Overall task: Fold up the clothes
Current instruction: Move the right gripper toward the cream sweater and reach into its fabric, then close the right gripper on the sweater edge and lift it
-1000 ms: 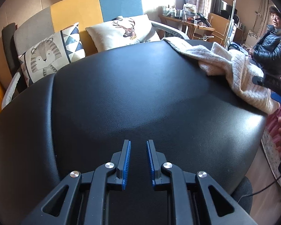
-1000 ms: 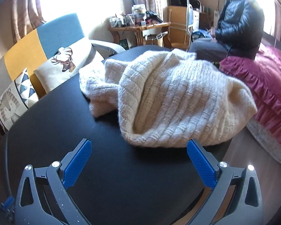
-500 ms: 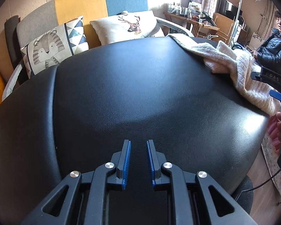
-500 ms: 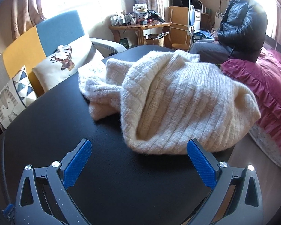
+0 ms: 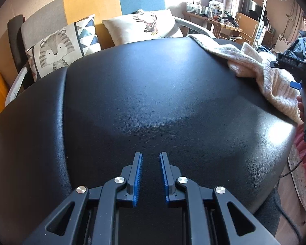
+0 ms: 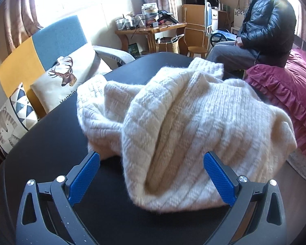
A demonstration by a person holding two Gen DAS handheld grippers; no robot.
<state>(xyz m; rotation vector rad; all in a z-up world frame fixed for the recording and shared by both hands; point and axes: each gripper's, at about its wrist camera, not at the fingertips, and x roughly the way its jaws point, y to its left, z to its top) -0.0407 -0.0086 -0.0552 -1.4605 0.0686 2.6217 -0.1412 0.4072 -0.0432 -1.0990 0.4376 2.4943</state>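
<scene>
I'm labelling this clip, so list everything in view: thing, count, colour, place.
sweater: one, cream knit, crumpled on the table's right part, its near edge between the right tool's open fingers.
table: one, black padded top, bare under the left tool.
cushions: two, a tiger print and a deer print, on the sofa.
sofa: one, grey, yellow and blue, behind the table.
seated person: one, black jacket, far right.
bedding: red, ruffled, right of the table.
left tool: blue pads, narrow gap, empty.
right tool: blue pads, wide open.
</scene>
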